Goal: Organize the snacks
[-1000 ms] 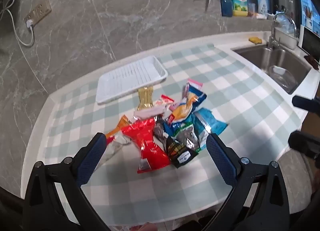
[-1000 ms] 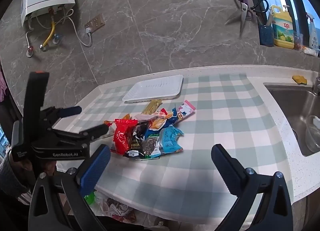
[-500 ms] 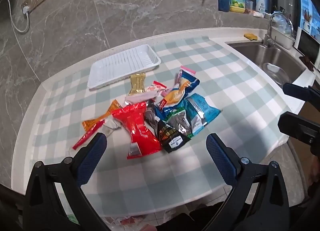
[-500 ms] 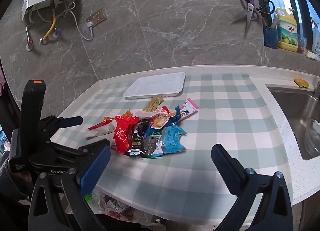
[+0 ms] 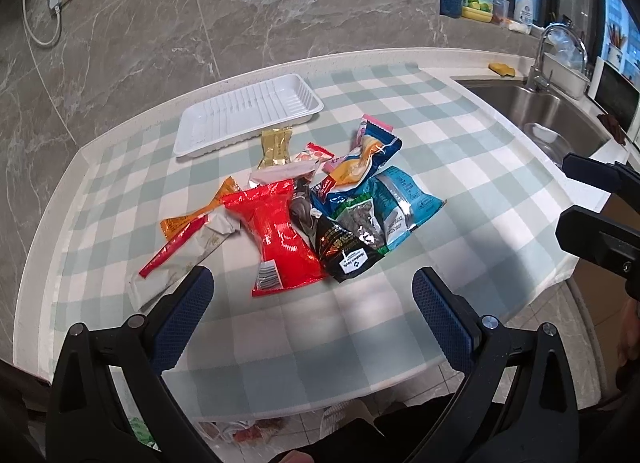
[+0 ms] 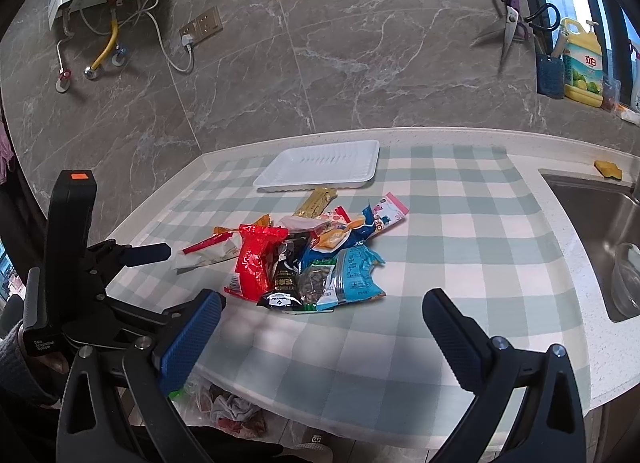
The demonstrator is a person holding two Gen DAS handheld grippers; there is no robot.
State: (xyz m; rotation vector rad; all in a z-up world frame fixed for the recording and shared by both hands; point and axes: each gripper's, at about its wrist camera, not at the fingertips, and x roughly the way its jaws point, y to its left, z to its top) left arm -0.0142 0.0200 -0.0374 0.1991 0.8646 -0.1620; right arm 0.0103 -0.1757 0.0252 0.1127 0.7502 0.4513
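Note:
A pile of snack packets lies mid-counter on the checked cloth: a red packet (image 5: 280, 235) (image 6: 256, 263), a black packet (image 5: 344, 251), a blue packet (image 5: 404, 199) (image 6: 356, 275), a gold bar (image 5: 276, 145) and an orange strip (image 5: 188, 219). An empty white tray (image 5: 248, 115) (image 6: 320, 165) sits behind the pile. My left gripper (image 5: 312, 295) is open and empty, just in front of the pile. My right gripper (image 6: 320, 319) is open and empty, near the counter's front edge.
A steel sink (image 5: 536, 111) with a tap (image 5: 540, 55) is at the right. A yellow sponge (image 5: 502, 69) lies by the sink. Bottles (image 6: 580, 67) and hanging scissors (image 6: 508, 23) are on the back wall. A rubbish bag (image 6: 228, 407) sits under the counter edge.
Both grippers have drawn back and risen, so the pile looks farther and more of the counter's front edge shows. The snacks and tray have not moved.

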